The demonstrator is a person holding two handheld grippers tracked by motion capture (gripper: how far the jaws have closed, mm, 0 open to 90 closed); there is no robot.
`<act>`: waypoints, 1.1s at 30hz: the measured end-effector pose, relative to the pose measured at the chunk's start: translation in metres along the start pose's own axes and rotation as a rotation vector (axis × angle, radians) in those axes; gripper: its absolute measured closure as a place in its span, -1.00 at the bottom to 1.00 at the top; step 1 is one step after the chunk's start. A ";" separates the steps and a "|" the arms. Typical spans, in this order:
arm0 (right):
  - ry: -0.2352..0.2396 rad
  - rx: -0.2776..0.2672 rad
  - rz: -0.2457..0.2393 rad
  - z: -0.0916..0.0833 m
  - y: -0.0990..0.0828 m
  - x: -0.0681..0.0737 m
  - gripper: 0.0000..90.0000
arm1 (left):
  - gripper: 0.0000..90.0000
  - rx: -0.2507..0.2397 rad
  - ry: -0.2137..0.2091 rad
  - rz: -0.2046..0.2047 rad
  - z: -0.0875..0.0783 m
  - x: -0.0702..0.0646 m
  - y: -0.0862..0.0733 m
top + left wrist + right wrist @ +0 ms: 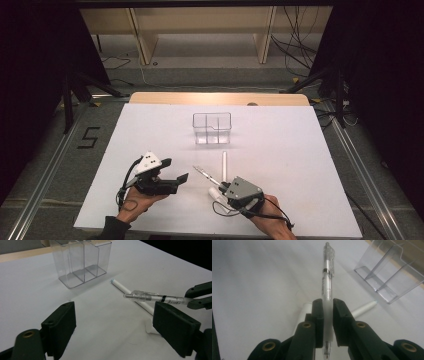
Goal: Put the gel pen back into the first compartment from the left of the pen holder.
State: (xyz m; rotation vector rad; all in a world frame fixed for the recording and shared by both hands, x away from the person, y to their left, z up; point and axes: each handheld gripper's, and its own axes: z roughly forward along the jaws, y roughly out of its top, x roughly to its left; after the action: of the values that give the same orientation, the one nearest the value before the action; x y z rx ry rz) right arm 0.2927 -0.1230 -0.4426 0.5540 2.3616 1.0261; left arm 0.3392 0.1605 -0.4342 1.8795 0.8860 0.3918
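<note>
My right gripper (pixel 328 305) is shut on a clear click pen (pixel 327 272), gripping it on the barrel near the tip end; the clip end points away from the jaws. In the high view this pen (pixel 204 173) sticks out to the upper left of the right gripper (pixel 220 184), just above the white table. My left gripper (pixel 175 170) is open and holds nothing. In its own view the left gripper (pixel 117 325) faces the held pen (pixel 155 298). A white pen (pixel 224 165) lies on the table beside it. A clear divided organizer (pixel 212 127) stands farther back.
A short white object (pixel 216 193) lies on the table under the right gripper. The white table sheet (pixel 300 150) has a wooden edge at the back. The floor around carries cables, tripod legs and a taped numeral at the left.
</note>
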 end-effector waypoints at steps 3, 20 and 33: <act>-0.016 -0.010 -0.037 -0.005 0.000 0.001 0.80 | -0.59 0.025 -0.011 0.036 0.003 -0.004 0.010; -0.179 -0.021 -0.414 -0.014 -0.001 0.027 0.80 | -0.58 0.157 -0.134 0.203 0.019 -0.019 0.051; -0.266 -0.017 -0.634 -0.008 -0.007 0.037 0.80 | -0.53 0.305 -0.222 0.308 0.030 -0.030 0.053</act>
State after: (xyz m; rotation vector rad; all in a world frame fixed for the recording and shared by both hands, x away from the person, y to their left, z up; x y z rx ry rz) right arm 0.2573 -0.1116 -0.4538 -0.0756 2.0713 0.6320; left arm 0.3587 0.1065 -0.3981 2.3007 0.5292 0.2335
